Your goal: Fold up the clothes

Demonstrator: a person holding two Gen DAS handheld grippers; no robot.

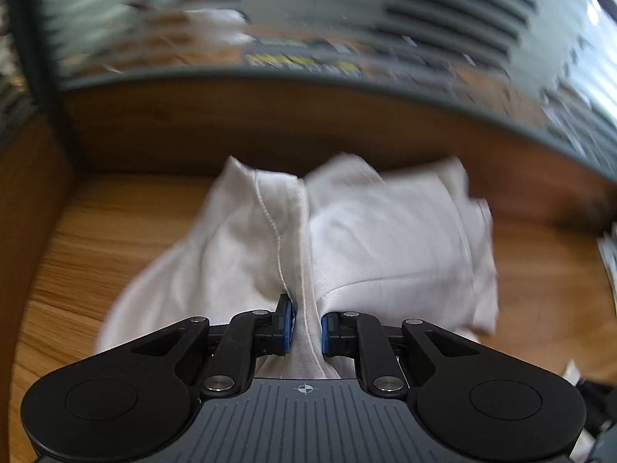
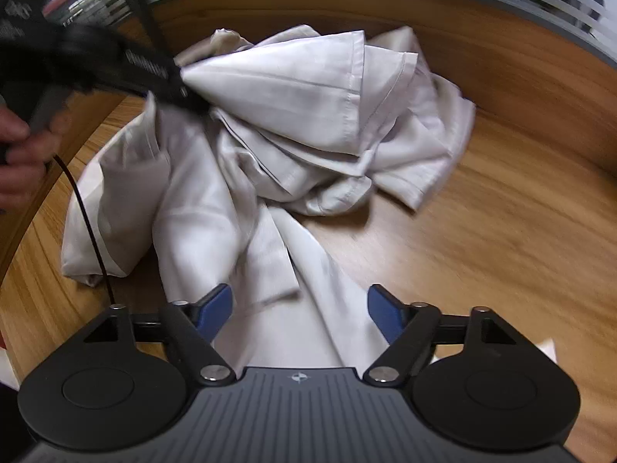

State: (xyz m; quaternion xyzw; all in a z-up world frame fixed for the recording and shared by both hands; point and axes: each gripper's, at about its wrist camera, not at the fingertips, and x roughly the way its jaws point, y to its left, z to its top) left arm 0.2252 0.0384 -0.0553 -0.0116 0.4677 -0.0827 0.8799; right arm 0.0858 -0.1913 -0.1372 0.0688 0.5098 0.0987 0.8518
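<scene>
A white garment [image 2: 293, 123] lies crumpled on the wooden table [image 2: 501, 231]. In the left wrist view my left gripper [image 1: 307, 326] is shut on a stitched fold of the white garment [image 1: 385, 231], cloth pinched between its blue pads. The right wrist view shows that left gripper [image 2: 181, 88] at upper left, lifting a corner of the cloth. My right gripper [image 2: 300, 308] is open, its blue-padded fingers [image 2: 216, 308] astride a strip of the garment near the table's front, cloth lying between them.
A raised wooden ledge [image 1: 270, 127] with a glass partition [image 1: 347, 19] above it bounds the table at the back. A person's hand [image 2: 19, 146] holds the left gripper, with a black cable [image 2: 88, 223] hanging down. Papers [image 1: 609, 258] lie at the right edge.
</scene>
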